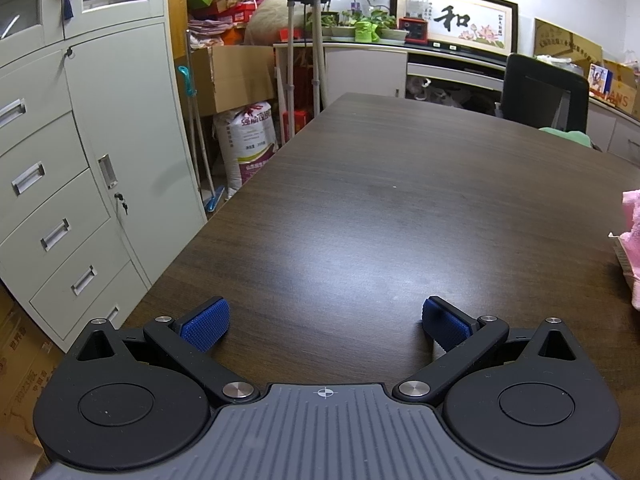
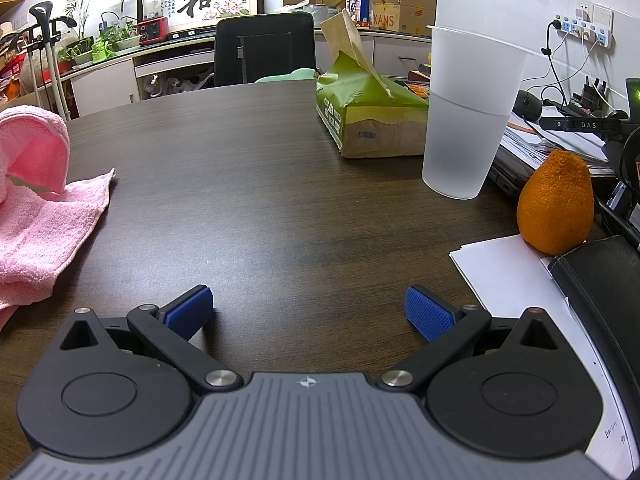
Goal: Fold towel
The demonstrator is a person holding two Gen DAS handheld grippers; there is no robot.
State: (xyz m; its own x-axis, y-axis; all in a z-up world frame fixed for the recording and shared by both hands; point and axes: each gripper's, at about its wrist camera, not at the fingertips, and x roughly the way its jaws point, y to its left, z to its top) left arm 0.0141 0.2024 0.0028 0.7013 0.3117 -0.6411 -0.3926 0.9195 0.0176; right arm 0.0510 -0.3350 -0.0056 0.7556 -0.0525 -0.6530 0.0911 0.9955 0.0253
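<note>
Both grippers hovering wide apart, holding nothing.
Pink towel [image 2: 38, 208] is lying crumpled on the counter [image 2: 280, 184], at ten o'clock from right gripper [image 2: 308, 314], three o'clock from left gripper [image 1: 326, 326].

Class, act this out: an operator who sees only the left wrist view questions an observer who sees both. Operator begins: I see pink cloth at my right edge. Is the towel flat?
Observer: No. The pink towel is rumpled, one end rolled up into a hump.
Operator: What lies beyond it?
Observer: A frosted plastic cup stands beside a green tissue pack.
Operator: Is the right hand-held gripper holding anything?
Observer: No, it is open above bare table.
</note>
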